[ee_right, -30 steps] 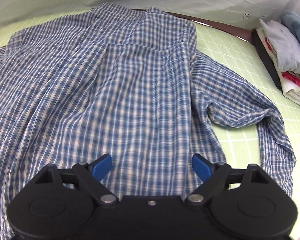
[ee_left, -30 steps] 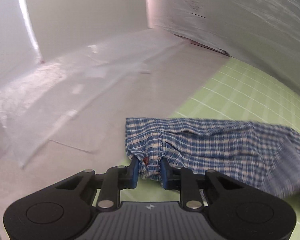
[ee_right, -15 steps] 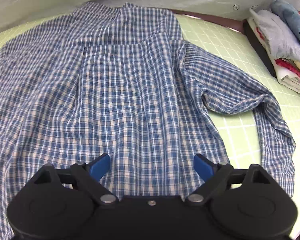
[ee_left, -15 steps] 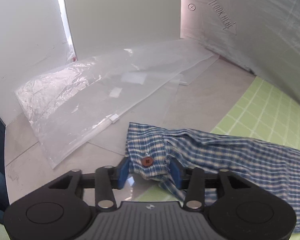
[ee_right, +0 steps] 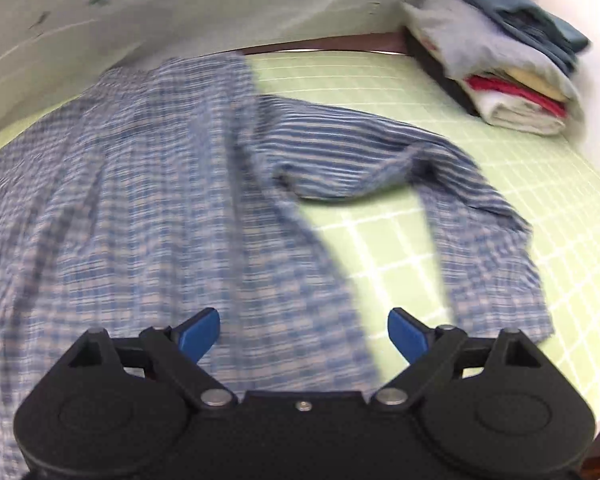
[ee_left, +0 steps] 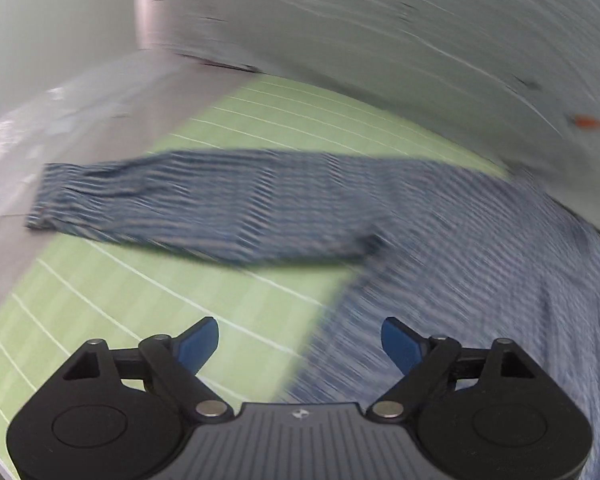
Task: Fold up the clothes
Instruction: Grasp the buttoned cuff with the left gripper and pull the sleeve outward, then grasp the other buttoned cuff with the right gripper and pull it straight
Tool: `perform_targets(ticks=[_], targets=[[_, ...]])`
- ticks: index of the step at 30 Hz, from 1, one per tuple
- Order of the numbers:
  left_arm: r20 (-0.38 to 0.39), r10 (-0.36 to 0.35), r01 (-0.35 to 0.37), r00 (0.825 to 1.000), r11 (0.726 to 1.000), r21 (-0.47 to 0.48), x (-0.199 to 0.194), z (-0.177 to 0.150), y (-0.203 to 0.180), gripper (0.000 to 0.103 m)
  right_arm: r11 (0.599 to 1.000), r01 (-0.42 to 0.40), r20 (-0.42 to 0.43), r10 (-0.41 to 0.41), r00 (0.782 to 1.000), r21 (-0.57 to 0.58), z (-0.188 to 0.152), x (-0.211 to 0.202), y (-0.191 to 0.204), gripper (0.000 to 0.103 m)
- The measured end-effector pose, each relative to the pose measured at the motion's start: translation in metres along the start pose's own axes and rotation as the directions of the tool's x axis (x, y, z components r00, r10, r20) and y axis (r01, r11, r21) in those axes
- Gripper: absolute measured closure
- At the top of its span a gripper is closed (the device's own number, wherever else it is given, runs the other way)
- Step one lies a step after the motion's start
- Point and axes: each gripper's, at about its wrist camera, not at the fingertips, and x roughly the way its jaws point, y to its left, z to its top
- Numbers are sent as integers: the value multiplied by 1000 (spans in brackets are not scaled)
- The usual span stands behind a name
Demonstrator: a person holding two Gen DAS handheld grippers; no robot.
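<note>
Blue-and-white checked cotton shirt (ee_right: 148, 208) is laid flat, back up, on the green gridded mat (ee_right: 500, 184) covering the tabletop. Left tool (ee_left: 300, 344) is seen with jaws opening wide, nothing between them; the left sleeve (ee_left: 204, 212) is stretched out ahead of it, long axis running crosswise to the tool, cuff at far left. Right tool (ee_right: 304, 334) is held wide open, empty, over the shirt's hem; the bent right sleeve (ee_right: 400, 160) lies ahead and to its right. Each sleeve is judged nearest its own-side tool, for folding inward.
</note>
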Motion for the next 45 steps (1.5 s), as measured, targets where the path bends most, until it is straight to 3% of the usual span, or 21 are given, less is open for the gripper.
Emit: perform_targets(ticks=[5, 9, 15, 19, 20, 21, 23, 25, 26, 28, 31, 33, 35, 37, 38, 41, 43, 45], targets=[[-78, -47, 56, 996, 991, 121, -13, -48, -75, 13, 998, 47, 41, -49, 998, 33, 9, 12, -62, 12], [-150, -49, 73, 987, 985, 157, -14, -79, -107, 12, 996, 73, 67, -75, 995, 43, 20, 29, -113, 12], [-222, 10, 14, 975, 994, 106, -13, -115, -123, 12, 999, 53, 58, -53, 997, -3, 29, 53, -162, 12], [-228, 59, -35, 972, 993, 110, -17, -130, -131, 11, 999, -36, 66, 37, 997, -20, 30, 57, -177, 15], [-227, 68, -44, 971, 993, 111, -17, -132, -133, 11, 998, -65, 63, 66, 996, -21, 31, 59, -180, 25], [-227, 75, -52, 971, 993, 108, -17, -135, -133, 10, 996, -88, 59, 90, 994, -22, 32, 61, -183, 47], [-227, 90, -70, 970, 993, 93, -15, -138, -133, 10, 991, -131, 53, 133, 990, -25, 32, 63, -188, 70], [-227, 103, -87, 968, 993, 76, -13, -141, -132, 8, 985, -165, 58, 168, 984, -52, 33, 63, -192, 85], [-226, 107, -94, 968, 993, 68, -12, -142, -132, 8, 983, -171, 60, 175, 983, -72, 35, 62, -194, 100], [-226, 118, -106, 967, 992, 64, -12, -144, -133, 5, 981, -158, 77, 167, 983, -114, 41, 61, -198, 100], [-216, 133, -124, 967, 991, 54, -10, -148, -134, 0, 982, -56, 161, 86, 983, -181, 56, 55, -208, 101], [-207, 138, -131, 969, 990, 46, -11, -149, -134, 0, 970, 102, 301, -32, 953, -220, 67, 40, -212, 101], [-198, 143, -138, 970, 990, 37, -12, -151, -135, 0, 930, 271, 450, -136, 882, -250, 72, 20, -211, 101], [-189, 148, -145, 971, 989, 29, -13, -153, -135, 0, 881, 370, 517, -179, 837, -295, 69, 13, -207, 100], [-187, 149, -146, 971, 989, 27, -13, -153, -134, 0, 861, 395, 523, -186, 832, -321, 63, 15, -205, 99], [-186, 150, -147, 971, 989, 26, -12, -154, -134, 0, 834, 350, 397, -176, 901, -425, 32, 40, -202, 89], [-186, 149, -147, 971, 989, 26, -12, -153, -134, 0, 857, 269, 295, -144, 944, -441, 12, 47, -204, 86], [-183, 149, -147, 972, 989, 25, -12, -154, -133, 0, 892, 203, 238, -112, 965, -404, 0, 43, -207, 77]])
